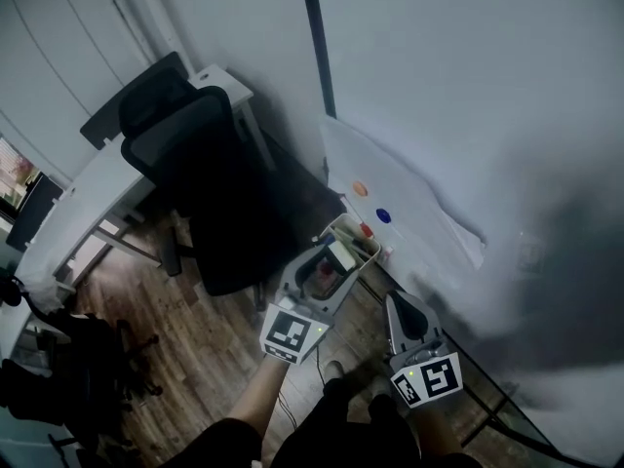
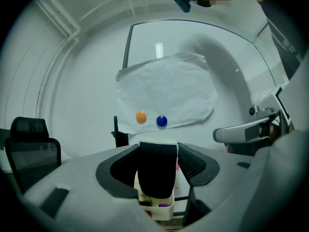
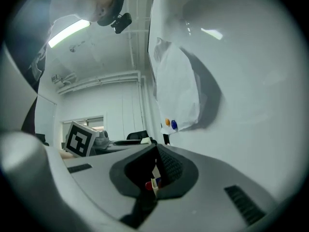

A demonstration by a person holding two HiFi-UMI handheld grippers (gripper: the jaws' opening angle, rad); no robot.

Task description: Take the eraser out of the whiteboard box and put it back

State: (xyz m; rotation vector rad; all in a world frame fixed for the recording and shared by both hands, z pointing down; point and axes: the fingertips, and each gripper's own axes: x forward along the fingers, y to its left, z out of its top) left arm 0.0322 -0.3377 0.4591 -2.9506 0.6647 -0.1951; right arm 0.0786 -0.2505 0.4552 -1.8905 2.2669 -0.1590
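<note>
- The left gripper [image 2: 158,153] has its two grey jaws clamped on a black felt whiteboard eraser with a pale cream back [image 2: 157,173], one jaw against each of its sides.
- The eraser stands upright between the jaws, directly over a small cream plastic whiteboard box [image 2: 161,211]. Its lower end reaches the box's open top, though I cannot tell whether it dips inside or only hangs at the rim.
- A purple cap and something red show in the box below the eraser.
- In the head view the box [image 1: 353,242] sits at the lower edge of a large white whiteboard [image 1: 468,86], with the left gripper's jaws at its near side.
- The right gripper [image 3: 157,149] holds nothing. Its jaws seem to meet at the tips, leaving only a thin slit lower down through which a red spot and a cream edge show.
- In the head view it hangs just right of the left gripper, near the whiteboard's lower edge and apart from the box.
- A crumpled white paper sheet [image 2: 169,91] is held on the whiteboard above the box by a round orange magnet [image 2: 140,116] and a round blue magnet [image 2: 161,121], side by side near its lower edge.
- A black mesh office chair [image 1: 195,183] stands left of the box on a dark wooden floor [image 1: 205,359], beside a white desk [image 1: 97,183].
</note>
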